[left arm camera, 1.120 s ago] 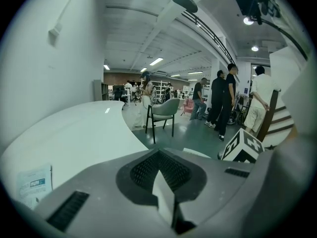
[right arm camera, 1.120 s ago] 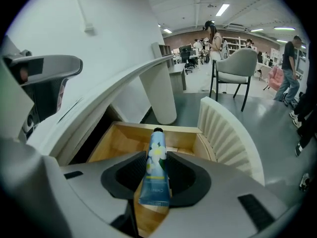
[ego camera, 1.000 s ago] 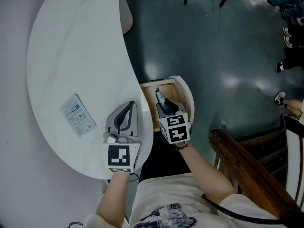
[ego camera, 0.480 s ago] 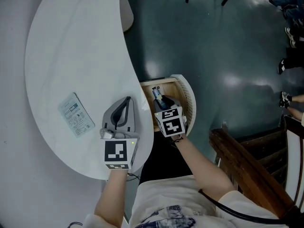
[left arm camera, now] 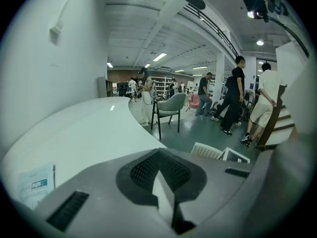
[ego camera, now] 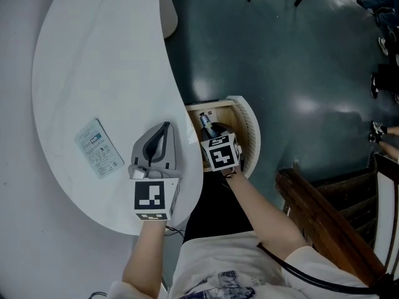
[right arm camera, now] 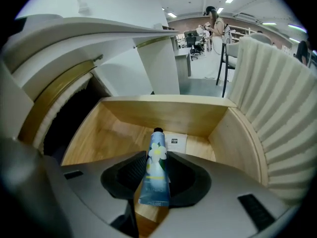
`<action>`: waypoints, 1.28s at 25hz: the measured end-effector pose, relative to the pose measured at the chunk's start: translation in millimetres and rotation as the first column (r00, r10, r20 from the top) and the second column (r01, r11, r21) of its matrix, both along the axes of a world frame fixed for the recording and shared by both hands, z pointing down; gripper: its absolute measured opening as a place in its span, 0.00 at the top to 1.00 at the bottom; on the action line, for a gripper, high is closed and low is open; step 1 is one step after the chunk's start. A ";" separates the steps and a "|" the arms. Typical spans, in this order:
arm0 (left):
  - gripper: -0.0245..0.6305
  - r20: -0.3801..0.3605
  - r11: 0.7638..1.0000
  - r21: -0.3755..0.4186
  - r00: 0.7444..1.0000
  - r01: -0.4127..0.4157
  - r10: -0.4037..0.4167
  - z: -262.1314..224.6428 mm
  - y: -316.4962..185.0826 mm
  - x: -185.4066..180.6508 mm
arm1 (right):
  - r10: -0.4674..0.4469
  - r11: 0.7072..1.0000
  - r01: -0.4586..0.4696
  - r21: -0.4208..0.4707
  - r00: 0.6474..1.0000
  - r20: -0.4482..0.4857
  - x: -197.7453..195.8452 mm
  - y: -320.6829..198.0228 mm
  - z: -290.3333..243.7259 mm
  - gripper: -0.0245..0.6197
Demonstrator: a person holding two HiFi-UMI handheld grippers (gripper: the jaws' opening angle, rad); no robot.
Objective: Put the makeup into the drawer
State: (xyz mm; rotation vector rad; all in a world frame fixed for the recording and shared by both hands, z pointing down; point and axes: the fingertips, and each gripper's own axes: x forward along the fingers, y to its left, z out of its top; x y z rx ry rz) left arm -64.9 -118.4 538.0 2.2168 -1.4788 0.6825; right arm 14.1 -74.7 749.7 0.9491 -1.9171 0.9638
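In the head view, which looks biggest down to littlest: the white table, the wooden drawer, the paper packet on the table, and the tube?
1. white table
2. wooden drawer
3. paper packet
4. tube, smallest, though only part of it shows
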 end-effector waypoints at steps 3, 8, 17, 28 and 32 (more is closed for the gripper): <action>0.89 0.002 1.000 -0.002 1.000 -0.004 0.004 -1.0 1.0 2.7 | -0.005 1.000 0.005 -0.009 1.000 0.001 -1.3 1.1 4.3 0.74; 0.89 -0.006 1.000 -0.002 1.000 -0.009 0.009 -2.3 0.7 6.7 | -0.004 1.000 0.004 -0.016 1.000 -0.003 -1.0 0.0 11.5 0.74; 0.89 -0.014 1.000 -0.010 1.000 0.005 -0.005 0.3 0.2 6.3 | -0.034 0.999 0.034 -0.029 0.999 0.015 -6.2 0.5 17.8 0.74; 0.89 -0.007 1.000 -0.013 1.000 0.022 -0.022 1.5 0.6 2.8 | -0.066 0.998 0.066 -0.019 0.997 -0.029 -8.3 1.0 19.6 0.74; 0.89 -0.010 0.999 -0.014 0.999 0.030 -0.030 1.2 2.6 2.6 | -0.069 0.997 0.069 -0.019 0.997 -0.027 -8.8 1.4 18.5 0.74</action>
